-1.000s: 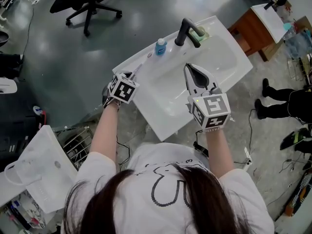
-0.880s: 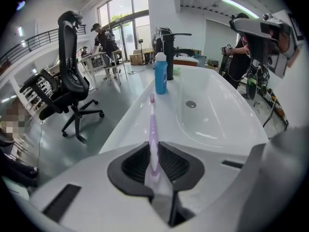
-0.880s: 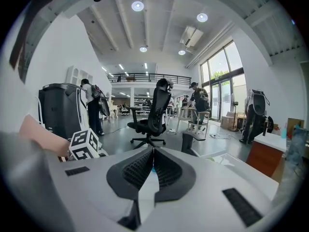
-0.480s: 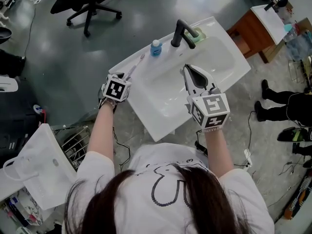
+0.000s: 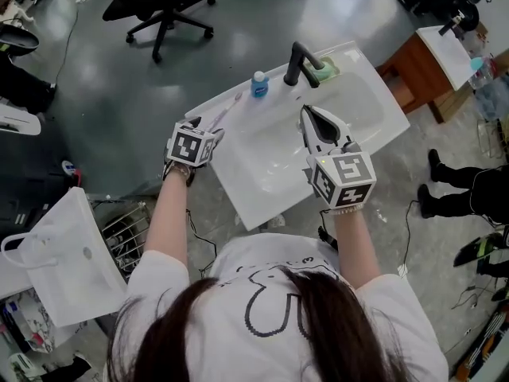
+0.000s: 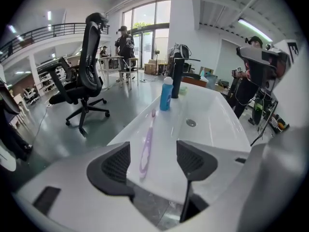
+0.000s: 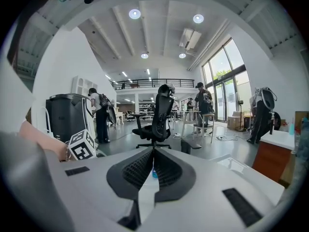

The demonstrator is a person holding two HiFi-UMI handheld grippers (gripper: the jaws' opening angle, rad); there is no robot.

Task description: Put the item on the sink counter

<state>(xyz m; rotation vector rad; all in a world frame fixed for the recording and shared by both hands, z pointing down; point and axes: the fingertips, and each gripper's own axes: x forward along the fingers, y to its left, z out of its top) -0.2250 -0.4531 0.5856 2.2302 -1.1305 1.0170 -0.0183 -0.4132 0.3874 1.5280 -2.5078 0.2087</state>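
Purple slim toothbrush [image 6: 146, 146] lies flat on the white ceramic sink surface [image 5: 238, 185], on the ledge beside the basin, near the small blue bottle [image 5: 260, 83]. We see the left gripper [image 6: 153, 163] opening, jaws either side of the handle, pads clear of it. Right gripper [image 7: 153, 170] closed, empty, over the basin.

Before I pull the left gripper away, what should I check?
1. Toothbrush lying flat on the sink counter: ok.
2. Left gripper jaws opening, pads off the toothbrush between them: ok.
3. Handle end fully on the counter, not overhanging: ok, though near the edge.
4. Blue bottle upright, clear of the brush head: ok.
5. Right gripper shut and empty, over the basin: ok.
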